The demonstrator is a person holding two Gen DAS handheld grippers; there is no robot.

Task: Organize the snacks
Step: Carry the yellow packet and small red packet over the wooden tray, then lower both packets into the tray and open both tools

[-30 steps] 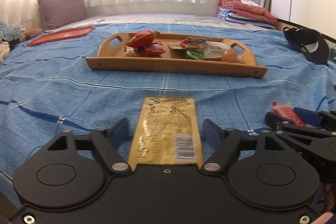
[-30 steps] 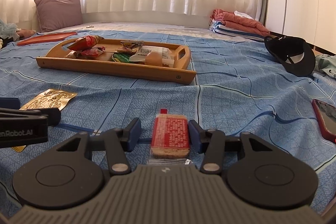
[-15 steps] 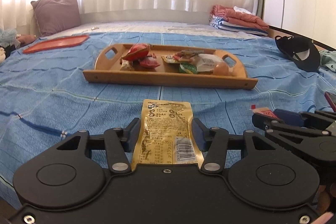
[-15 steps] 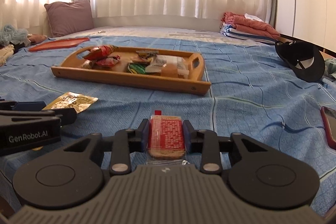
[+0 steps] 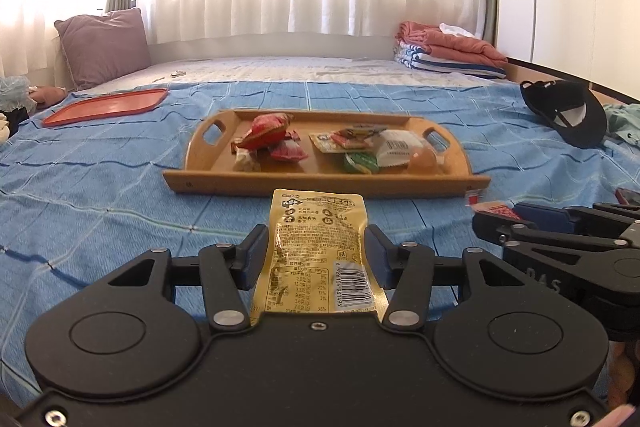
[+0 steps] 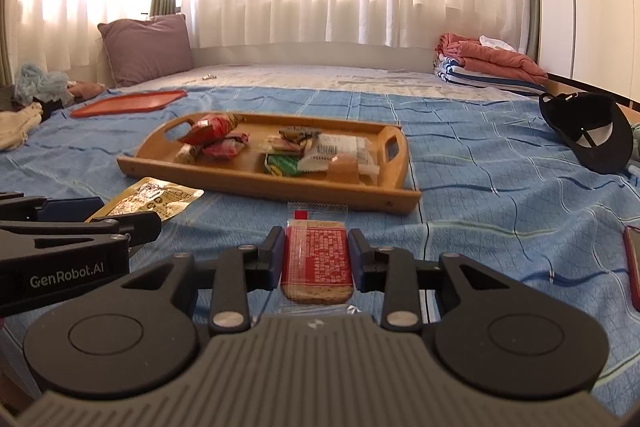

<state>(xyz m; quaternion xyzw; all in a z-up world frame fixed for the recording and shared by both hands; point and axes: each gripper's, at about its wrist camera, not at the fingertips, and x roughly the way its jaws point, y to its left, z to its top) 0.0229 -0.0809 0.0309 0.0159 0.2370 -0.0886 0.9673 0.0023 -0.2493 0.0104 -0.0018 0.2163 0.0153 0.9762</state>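
Note:
My left gripper (image 5: pixel 316 247) is shut on a gold snack pouch (image 5: pixel 318 247), held clear of the blue bedspread. In the right wrist view the same gold pouch (image 6: pixel 156 197) sticks out of the left gripper at the left edge. My right gripper (image 6: pixel 314 251) is shut on a red-wrapped biscuit pack (image 6: pixel 316 255), also lifted. In the left wrist view the right gripper (image 5: pixel 516 223) shows at the right with the red pack's tip (image 5: pixel 498 209). Ahead lies a wooden tray (image 5: pixel 320 183) (image 6: pixel 260 179) holding several wrapped snacks.
A red flat tray (image 5: pixel 106 105) lies at the back left by a purple pillow (image 5: pixel 104 47). A black cap (image 5: pixel 568 113) rests at the right, folded laundry (image 5: pixel 448 51) behind it. A red phone (image 6: pixel 632 267) lies on the bedspread at the right edge.
Both grippers closed on their packs, the left on the gold pouch, the right on the red biscuit pack, and lifted them off the bedspread. The tray now sits lower in both views.

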